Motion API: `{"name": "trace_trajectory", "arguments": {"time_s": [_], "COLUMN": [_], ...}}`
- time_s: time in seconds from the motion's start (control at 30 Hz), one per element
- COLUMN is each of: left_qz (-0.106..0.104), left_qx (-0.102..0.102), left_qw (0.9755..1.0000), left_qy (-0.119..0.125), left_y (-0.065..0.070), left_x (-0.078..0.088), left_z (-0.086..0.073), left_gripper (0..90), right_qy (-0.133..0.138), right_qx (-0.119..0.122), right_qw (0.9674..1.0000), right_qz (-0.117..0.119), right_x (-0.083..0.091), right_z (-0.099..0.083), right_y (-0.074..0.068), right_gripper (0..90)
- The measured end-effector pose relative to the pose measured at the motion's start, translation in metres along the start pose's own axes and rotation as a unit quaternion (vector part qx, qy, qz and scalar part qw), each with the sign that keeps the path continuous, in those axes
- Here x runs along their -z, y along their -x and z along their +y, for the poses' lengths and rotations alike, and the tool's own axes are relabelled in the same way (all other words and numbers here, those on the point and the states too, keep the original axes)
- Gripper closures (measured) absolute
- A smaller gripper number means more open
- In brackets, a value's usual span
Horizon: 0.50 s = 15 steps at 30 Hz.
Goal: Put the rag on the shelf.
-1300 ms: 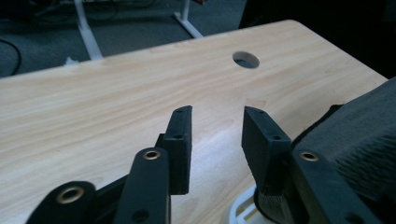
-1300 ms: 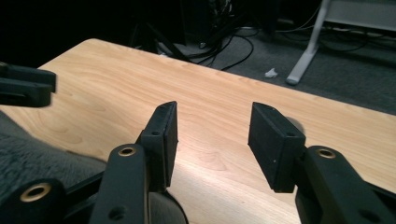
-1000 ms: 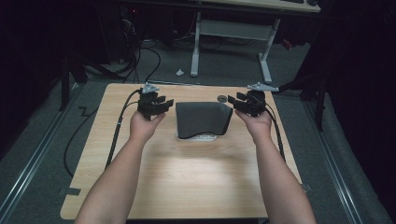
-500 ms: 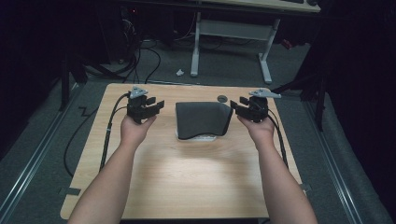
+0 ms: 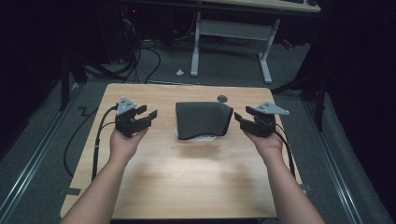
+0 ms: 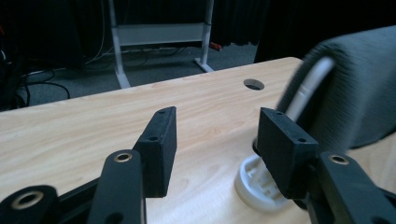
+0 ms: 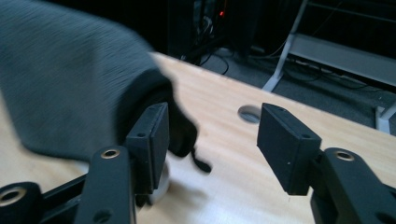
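dark cloth [image 5: 201,120] draped over white stand [image 5: 201,137], long axis left-right

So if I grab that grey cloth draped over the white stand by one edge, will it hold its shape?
Probably not. The grey cloth sags over the white stand and its corner droops, so it looks floppy. It seems light and should slide off; the stand may shift with it.
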<state>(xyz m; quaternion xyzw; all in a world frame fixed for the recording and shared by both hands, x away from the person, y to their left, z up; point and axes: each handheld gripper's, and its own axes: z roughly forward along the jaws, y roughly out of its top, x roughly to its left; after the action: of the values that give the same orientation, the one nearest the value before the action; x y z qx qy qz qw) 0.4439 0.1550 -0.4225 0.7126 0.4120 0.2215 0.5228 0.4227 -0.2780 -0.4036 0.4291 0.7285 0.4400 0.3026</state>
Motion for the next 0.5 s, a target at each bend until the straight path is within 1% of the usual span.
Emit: {"name": "trace_trajectory", "arguments": {"time_s": [0.03, 0.07, 0.1, 0.13, 0.17, 0.2, 0.23, 0.27, 0.33, 0.37, 0.4, 0.43, 0.5], "left_qz": [-0.001, -0.002, -0.003, -0.007, -0.011, -0.016, -0.020, -0.024, -0.032, -0.036, -0.040, -0.043, -0.049], "left_qx": [0.002, -0.001, -0.004, -0.006, -0.004, -0.005, -0.006, -0.006, -0.008, -0.008, -0.008, -0.010, -0.012], "left_qw": [1.0000, 1.0000, 1.0000, 1.0000, 0.9999, 0.9998, 0.9998, 0.9997, 0.9993, 0.9991, 0.9989, 0.9987, 0.9981], "left_qy": [-0.001, -0.002, -0.003, -0.002, -0.003, -0.006, -0.008, -0.010, -0.017, -0.021, -0.023, -0.026, -0.036], "left_y": [0.002, 0.005, 0.008, 0.011, 0.014, 0.017, 0.021, 0.024, 0.032, 0.035, 0.039, 0.043, 0.050], "left_x": [0.005, 0.011, 0.017, 0.024, 0.028, 0.034, 0.039, 0.043, 0.050, 0.053, 0.056, 0.058, 0.060], "left_z": [-0.003, -0.007, -0.011, -0.017, -0.021, -0.027, -0.032, -0.038, -0.050, -0.056, -0.062, -0.068, -0.080], "left_gripper": [47.7, 46.7, 46.2, 45.1, 44.3, 43.4, 42.7, 42.3, 40.8, 40.4, 39.6, 38.9, 38.1], "right_qy": [-0.001, 0.005, 0.011, 0.007, -0.002, 0.002, 0.008, 0.009, 0.006, 0.005, 0.002, 0.004, 0.001], "right_qx": [0.004, 0.008, 0.011, 0.012, 0.013, 0.012, 0.013, 0.013, 0.011, 0.014, 0.010, 0.010, 0.003], "right_qw": [1.0000, 0.9999, 0.9999, 0.9999, 0.9999, 0.9999, 0.9999, 0.9999, 0.9999, 0.9999, 0.9999, 0.9999, 1.0000], "right_qz": [0.003, 0.007, 0.003, 0.002, 0.004, 0.007, 0.005, 0.001, 0.006, 0.003, 0.002, 0.004, 0.009], "right_x": [0.004, 0.008, 0.013, 0.017, 0.022, 0.025, 0.029, 0.032, 0.038, 0.041, 0.045, 0.047, 0.051], "right_z": [-0.001, -0.003, -0.006, -0.008, -0.009, -0.012, -0.016, -0.020, -0.027, -0.031, -0.035, -0.040, -0.049], "right_y": [-0.004, -0.008, -0.013, -0.017, -0.022, -0.025, -0.030, -0.034, -0.042, -0.046, -0.050, -0.052, -0.058], "right_gripper": [42.6, 42.7, 42.4, 40.9, 38.9, 39.2, 39.3, 39.3, 38.5, 38.5, 38.2, 38.3, 37.9]}}
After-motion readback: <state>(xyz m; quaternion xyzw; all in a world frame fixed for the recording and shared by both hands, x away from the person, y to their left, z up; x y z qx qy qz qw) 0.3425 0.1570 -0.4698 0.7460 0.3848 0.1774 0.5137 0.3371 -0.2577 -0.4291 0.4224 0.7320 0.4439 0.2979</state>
